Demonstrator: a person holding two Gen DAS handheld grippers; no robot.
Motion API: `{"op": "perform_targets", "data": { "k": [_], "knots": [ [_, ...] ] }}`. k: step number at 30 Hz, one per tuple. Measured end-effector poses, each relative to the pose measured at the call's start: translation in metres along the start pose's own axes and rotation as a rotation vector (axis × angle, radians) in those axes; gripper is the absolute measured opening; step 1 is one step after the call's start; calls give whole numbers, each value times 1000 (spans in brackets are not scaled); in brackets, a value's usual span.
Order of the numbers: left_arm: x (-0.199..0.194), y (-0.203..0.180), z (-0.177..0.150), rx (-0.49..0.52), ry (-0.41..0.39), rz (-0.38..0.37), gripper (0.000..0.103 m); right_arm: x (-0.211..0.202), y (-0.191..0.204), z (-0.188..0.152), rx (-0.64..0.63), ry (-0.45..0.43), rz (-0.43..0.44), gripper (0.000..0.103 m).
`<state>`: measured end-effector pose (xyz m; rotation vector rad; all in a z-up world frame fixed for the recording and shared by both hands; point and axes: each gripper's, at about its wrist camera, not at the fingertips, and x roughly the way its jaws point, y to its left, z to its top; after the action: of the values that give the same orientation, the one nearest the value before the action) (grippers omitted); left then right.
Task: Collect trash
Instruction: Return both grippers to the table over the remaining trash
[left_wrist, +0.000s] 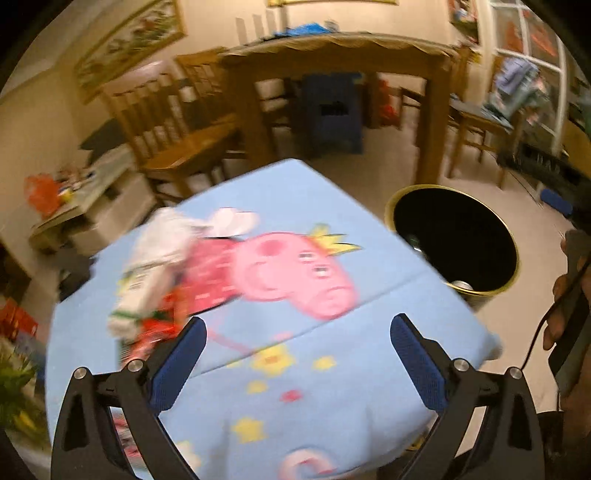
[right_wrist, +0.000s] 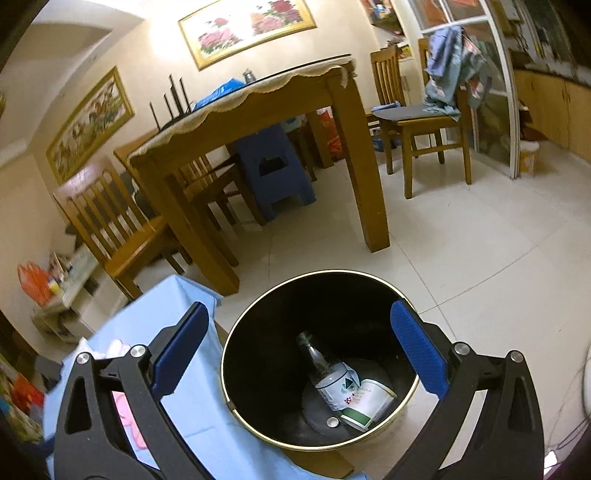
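A white carton (left_wrist: 151, 273), a red wrapper (left_wrist: 155, 332) and a crumpled white paper (left_wrist: 232, 221) lie at the left of a small table under a blue cartoon-pig cloth (left_wrist: 295, 369). My left gripper (left_wrist: 295, 362) is open and empty above the cloth, right of that trash; the view is blurred. A black bin with a gold rim (right_wrist: 314, 354) stands on the floor beside the table and holds a glass bottle (right_wrist: 325, 373) and a paper cup (right_wrist: 369, 402). My right gripper (right_wrist: 299, 350) is open and empty above the bin. The bin also shows in the left wrist view (left_wrist: 454, 236).
A wooden dining table (right_wrist: 347, 147) with wooden chairs (right_wrist: 417, 118) and a blue stool (right_wrist: 273, 170) under it stands beyond the bin. A low shelf with clutter (left_wrist: 81, 206) is at the left. A hand holding the other gripper (left_wrist: 569, 295) is at the right edge.
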<state>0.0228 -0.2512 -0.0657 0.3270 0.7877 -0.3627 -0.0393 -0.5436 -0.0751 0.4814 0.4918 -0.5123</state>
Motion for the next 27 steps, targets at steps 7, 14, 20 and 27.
{"op": "perform_targets", "data": {
  "k": [7,14,20,27],
  "knots": [
    [-19,81,-21,-128,-28,89,96,2,63,-17,-113,21,6,97],
    [-22,152,-48,-284,-6,96,96,-26,173,-55,-432,-20,76,97],
    [-30,200,-71,-369,-20,95,96,-44,239,-96,-569,-61,125,97],
    [-38,246,-100,-429,-40,173,96,-33,286,-136,-633,7,177,97]
  ]
}}
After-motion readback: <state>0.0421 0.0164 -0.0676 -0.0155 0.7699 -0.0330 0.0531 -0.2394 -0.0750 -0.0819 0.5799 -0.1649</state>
